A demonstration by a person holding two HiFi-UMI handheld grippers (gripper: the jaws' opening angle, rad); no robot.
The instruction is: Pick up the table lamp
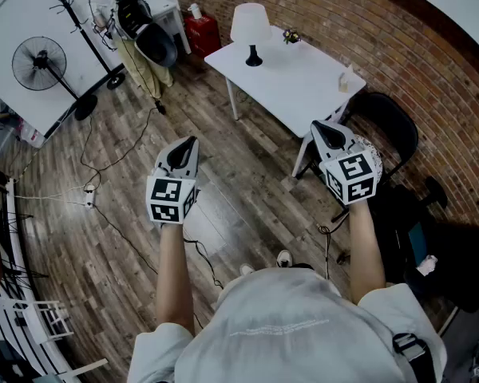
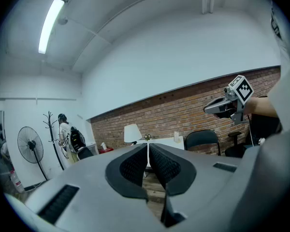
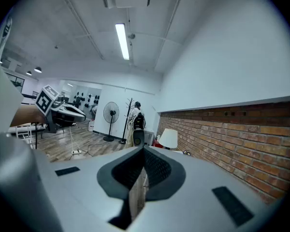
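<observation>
the left gripper (image 1: 190,144) and right gripper (image 1: 319,128) were both clenched on nothing and pointed forward, apparently ready for the approach. the table lamp (image 1: 251,29) stood well ahead of them on the white table (image 1: 303,82), untouched.

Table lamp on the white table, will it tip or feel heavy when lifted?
The lamp probably tips easily: a wide shade over a small dark base. Mostly shade, it is likely light. The shade may crush, so gripping the base seems safer.
</observation>
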